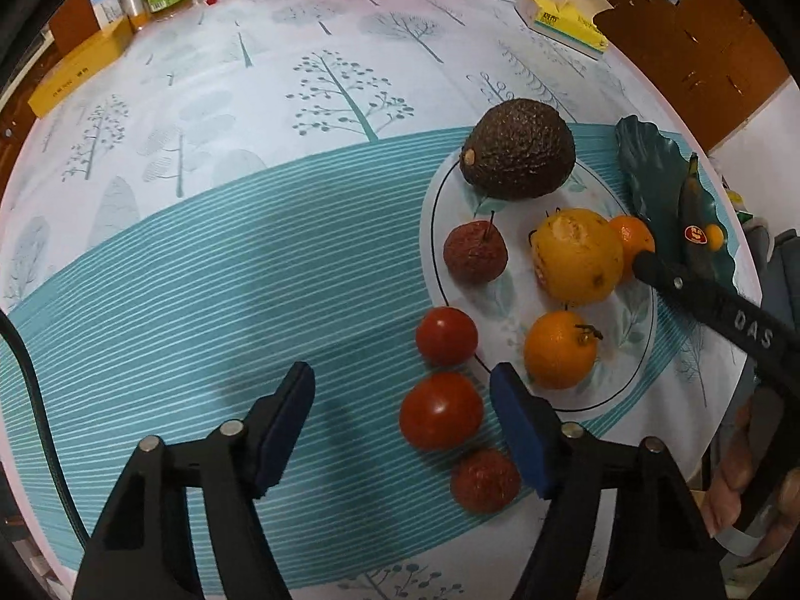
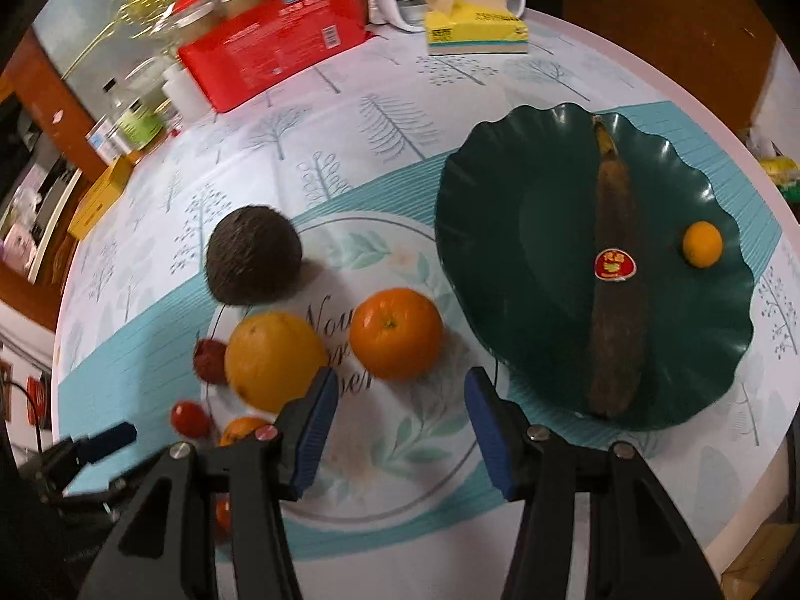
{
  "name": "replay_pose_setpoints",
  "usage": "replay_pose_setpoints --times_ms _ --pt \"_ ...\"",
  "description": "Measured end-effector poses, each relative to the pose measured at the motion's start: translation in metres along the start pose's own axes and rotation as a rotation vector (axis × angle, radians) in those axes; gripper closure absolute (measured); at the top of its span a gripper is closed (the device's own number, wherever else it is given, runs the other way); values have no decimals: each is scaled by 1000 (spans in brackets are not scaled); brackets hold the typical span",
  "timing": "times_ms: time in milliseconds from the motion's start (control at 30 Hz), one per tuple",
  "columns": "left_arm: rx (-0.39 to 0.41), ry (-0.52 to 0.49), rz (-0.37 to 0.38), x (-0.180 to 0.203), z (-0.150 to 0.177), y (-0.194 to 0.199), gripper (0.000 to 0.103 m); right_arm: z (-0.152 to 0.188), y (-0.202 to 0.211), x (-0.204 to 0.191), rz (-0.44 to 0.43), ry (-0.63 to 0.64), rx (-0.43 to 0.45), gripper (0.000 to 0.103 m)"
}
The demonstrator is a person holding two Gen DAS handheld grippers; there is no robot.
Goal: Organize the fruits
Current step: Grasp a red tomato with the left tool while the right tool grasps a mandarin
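My left gripper (image 1: 402, 400) is open above the cloth, around a red tomato (image 1: 441, 410). A second tomato (image 1: 446, 336) and a lychee (image 1: 485, 481) lie close by. The white plate (image 1: 635, 390) holds an avocado (image 1: 517, 150), a lychee (image 1: 475, 252), a yellow orange (image 1: 577, 260) and two small oranges (image 1: 561, 350). My right gripper (image 2: 397, 410) is open and empty over the white plate (image 2: 400, 490), just short of an orange (image 2: 396, 333). The dark green plate (image 2: 505, 230) holds a brown banana (image 2: 615, 310) and a small orange (image 2: 702, 244).
A red package (image 2: 275, 45), a yellow tissue box (image 2: 475, 25), bottles and jars (image 2: 140, 120) and a yellow box (image 1: 75, 75) stand along the back of the tree-patterned tablecloth (image 1: 250, 200). The round table's edge runs close on the right.
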State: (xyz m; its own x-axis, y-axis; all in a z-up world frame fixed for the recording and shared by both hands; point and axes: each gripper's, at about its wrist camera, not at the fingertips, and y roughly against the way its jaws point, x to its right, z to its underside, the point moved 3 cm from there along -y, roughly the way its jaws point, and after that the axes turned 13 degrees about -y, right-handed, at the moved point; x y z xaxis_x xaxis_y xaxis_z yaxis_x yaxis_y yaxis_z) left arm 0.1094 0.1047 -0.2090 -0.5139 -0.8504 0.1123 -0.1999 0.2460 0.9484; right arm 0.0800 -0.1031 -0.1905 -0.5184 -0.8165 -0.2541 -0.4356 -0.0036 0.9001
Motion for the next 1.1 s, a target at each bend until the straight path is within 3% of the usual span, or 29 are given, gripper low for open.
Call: replay_pose_setpoints --times_ms 233,600,667,800,1100 --pt "-26 11 48 1 -2 -15 40 -9 -17 2 3 -55 -11 50" --pt "-28 16 50 3 0 -15 46 -14 -32 -1 -22 -67 -21 50" --pt "-30 9 44 4 3 -13 50 -16 -34 -1 -30 -65 -20 50" --pt "-39 -15 48 10 4 -13 68 -16 -34 -1 -30 -41 -11 57" --pt "-34 8 37 8 13 -10 70 0 -24 2 -55 16 -25 59"
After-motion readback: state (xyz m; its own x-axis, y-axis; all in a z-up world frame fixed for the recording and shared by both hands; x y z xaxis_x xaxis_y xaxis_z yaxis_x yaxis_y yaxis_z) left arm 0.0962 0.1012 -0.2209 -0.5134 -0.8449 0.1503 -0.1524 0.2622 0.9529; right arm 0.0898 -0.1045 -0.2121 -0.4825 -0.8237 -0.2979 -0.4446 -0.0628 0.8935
